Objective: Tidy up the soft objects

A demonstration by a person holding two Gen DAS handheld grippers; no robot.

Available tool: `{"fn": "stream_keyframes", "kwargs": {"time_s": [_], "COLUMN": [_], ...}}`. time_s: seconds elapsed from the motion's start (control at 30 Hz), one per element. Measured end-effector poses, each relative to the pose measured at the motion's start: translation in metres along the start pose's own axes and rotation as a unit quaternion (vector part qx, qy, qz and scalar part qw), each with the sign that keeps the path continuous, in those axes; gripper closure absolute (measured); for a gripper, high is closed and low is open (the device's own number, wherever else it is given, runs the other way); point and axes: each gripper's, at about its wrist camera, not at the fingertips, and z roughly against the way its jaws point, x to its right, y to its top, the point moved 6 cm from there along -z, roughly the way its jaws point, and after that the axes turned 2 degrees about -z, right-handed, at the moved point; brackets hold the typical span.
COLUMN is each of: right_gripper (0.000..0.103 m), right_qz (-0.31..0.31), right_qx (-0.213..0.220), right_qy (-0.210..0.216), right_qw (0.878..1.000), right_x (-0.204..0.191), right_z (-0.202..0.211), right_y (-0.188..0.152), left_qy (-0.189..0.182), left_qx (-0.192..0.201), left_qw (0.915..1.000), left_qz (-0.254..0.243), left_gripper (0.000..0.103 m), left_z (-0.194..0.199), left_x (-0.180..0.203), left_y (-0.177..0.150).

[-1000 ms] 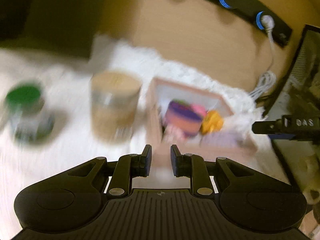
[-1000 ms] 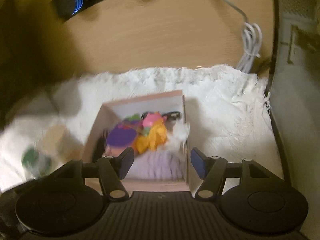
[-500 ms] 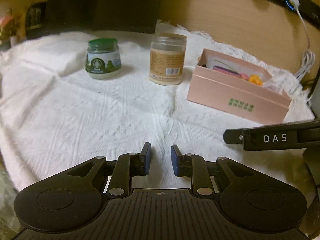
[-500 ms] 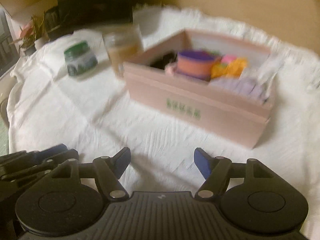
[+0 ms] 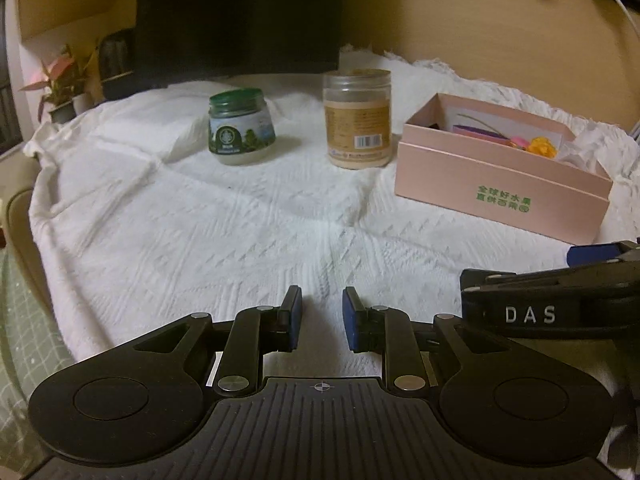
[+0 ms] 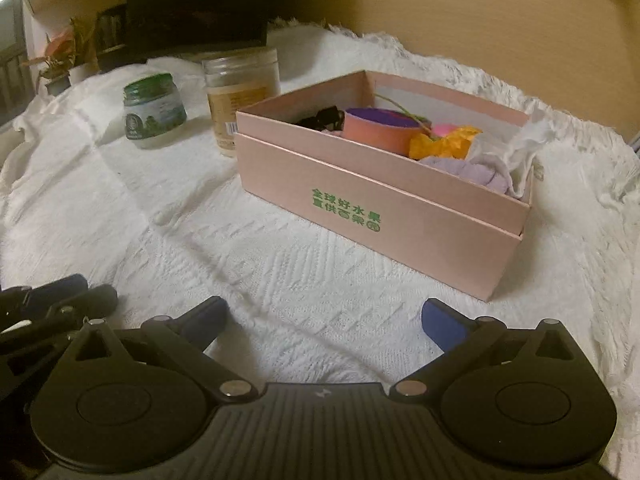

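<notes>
Right gripper [image 6: 324,318] jaws have just been opening, now spread wide and empty; left gripper [image 5: 322,318] narrowly parted, empty. Both have dropped low over the white textured cloth [image 5: 200,240]. Soft items sit inside the pink cardboard box [image 6: 360,208], frame centre-right; placement looks finished.

Matt cardboard box [image 6: 400,216] (rough woven cloth [image 6: 280,280]).

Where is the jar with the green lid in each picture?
Left wrist view: the green-lidded jar stands on the white cloth, left of centre, left of the tan jar.
Right wrist view: the same jar is at upper left, again left of the tan jar.
Shared landmark: the pink box, right of both jars.
</notes>
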Motion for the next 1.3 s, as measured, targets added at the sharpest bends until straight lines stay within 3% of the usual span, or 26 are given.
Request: {"fn": "stream_keyframes", "kwargs": {"time_s": [0.33,1.3], "right_gripper": [0.000,0.000], "right_qz": [0.006,0.006], "right_qx": [0.015,0.015], "right_qy": [0.005,0.005], "right_qw": [1.000,1.000], "right_x": [-0.0003,0.0000], "right_z": [-0.0002,-0.0002], "right_y": [-0.0014,-0.0011], "left_qy": [-0.007,-0.010], "left_qx": [-0.003,-0.002], "left_qw": [0.9999,0.9998], "left_qz": [0.014,0.017], "left_gripper": [0.073,0.073], "left_z": [-0.0066,-0.0070], "left_x": [-0.0017,-0.0039], "left_y": [0.0041,0.0038]}}
